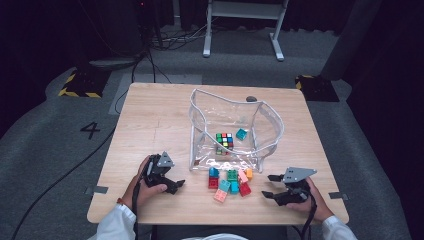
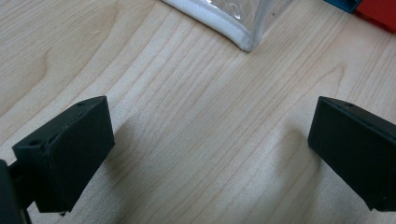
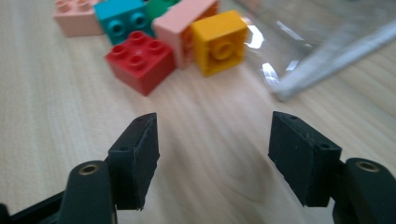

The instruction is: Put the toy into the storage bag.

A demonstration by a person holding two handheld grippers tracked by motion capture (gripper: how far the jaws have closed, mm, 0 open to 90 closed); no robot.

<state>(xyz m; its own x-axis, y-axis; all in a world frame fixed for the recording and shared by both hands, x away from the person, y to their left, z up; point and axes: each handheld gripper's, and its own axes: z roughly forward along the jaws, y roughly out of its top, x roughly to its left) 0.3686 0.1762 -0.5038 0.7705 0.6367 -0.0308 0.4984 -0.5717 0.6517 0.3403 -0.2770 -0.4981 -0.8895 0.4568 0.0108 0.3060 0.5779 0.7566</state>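
Note:
A clear plastic bag (image 1: pixel 270 125) stands open on the wooden table (image 1: pixel 150 125). Inside it lie a colour-puzzle cube (image 1: pixel 224 142) and a teal brick (image 1: pixel 241 134). In front of the bag is a pile of toy bricks (image 1: pixel 230 182). My left gripper (image 1: pixel 176 186) rests on the table left of the pile, open and with nothing between its jaws (image 2: pixel 210 121). The bag's white-edged corner (image 2: pixel 233 28) is ahead of it. My right gripper (image 1: pixel 269 186) sits right of the pile, open and with nothing between its jaws (image 3: pixel 215 126). It points at a red brick (image 3: pixel 140 60) and a yellow brick (image 3: pixel 219 42).
A small dark object (image 1: pixel 251 98) lies at the table's far edge behind the bag. Beyond the table are grey floor, cables, a white desk frame (image 1: pixel 245 30) and a painted "4" (image 1: pixel 90 130). Bare wood stretches left of the bag.

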